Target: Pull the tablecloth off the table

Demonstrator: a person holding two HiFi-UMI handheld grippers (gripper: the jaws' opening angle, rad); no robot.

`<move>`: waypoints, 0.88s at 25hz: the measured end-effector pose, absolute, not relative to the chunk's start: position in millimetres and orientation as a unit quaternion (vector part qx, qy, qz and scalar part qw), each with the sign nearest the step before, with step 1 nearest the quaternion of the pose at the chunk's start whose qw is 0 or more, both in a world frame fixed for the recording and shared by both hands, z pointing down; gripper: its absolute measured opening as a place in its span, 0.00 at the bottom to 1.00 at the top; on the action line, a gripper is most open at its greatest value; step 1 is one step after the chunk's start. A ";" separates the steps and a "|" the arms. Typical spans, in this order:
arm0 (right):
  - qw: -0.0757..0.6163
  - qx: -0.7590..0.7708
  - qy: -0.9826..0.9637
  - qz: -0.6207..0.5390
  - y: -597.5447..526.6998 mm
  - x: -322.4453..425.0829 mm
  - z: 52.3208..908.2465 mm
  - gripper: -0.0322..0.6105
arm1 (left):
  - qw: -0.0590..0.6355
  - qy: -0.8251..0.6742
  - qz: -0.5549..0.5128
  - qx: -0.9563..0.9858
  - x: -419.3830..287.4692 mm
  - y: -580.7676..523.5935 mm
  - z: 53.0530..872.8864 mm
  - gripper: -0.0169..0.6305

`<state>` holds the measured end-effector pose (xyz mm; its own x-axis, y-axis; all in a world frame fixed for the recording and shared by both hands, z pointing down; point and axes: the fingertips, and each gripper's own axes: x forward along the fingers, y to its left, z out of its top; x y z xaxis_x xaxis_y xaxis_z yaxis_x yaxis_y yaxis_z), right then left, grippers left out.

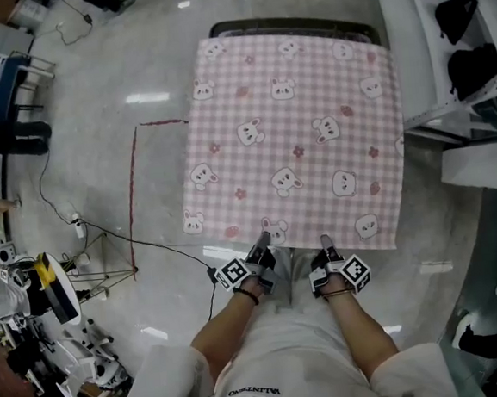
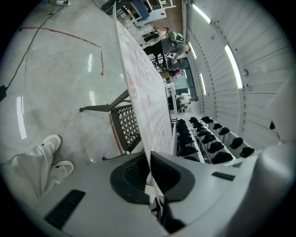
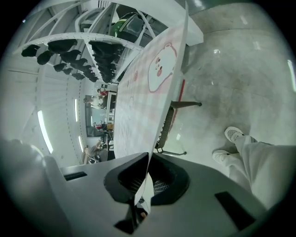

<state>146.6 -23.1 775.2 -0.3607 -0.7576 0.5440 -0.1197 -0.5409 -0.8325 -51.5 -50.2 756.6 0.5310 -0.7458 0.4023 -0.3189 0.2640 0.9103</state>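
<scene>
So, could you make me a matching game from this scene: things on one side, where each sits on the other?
Things: 1 pink checked bunny-print tablecloth; 2 left tool; 3 thin red line; 4 black caps.
Places: A on white shelves; B on the grey floor; C spread over the dark metal table; D shut on the cloth's near edge.
Pairs: 1-C, 2-D, 3-B, 4-A.

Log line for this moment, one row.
left claw: shut on tablecloth edge | right claw: shut on tablecloth edge | tablecloth: covering table
</scene>
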 end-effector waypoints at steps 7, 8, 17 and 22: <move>0.212 -0.500 0.430 -0.721 5.2 142.0 752.0 0.07 | 0.673 -0.436 -0.173 0.571 -49.2 -22.9 735.5 0.03; 0.213 -0.498 0.432 -0.722 7.7 141.7 747.9 0.07 | 0.676 -0.427 -0.189 0.570 -46.8 -23.1 728.8 0.03; 0.221 -0.441 0.507 -0.707 8.9 134.4 666.0 0.07 | 0.686 -0.403 -0.219 0.564 -49.2 -14.6 653.6 0.03; 0.227 -0.408 0.582 -0.665 -5.2 128.2 587.4 0.07 | 0.667 -0.394 -0.216 0.594 -58.1 -13.1 596.0 0.03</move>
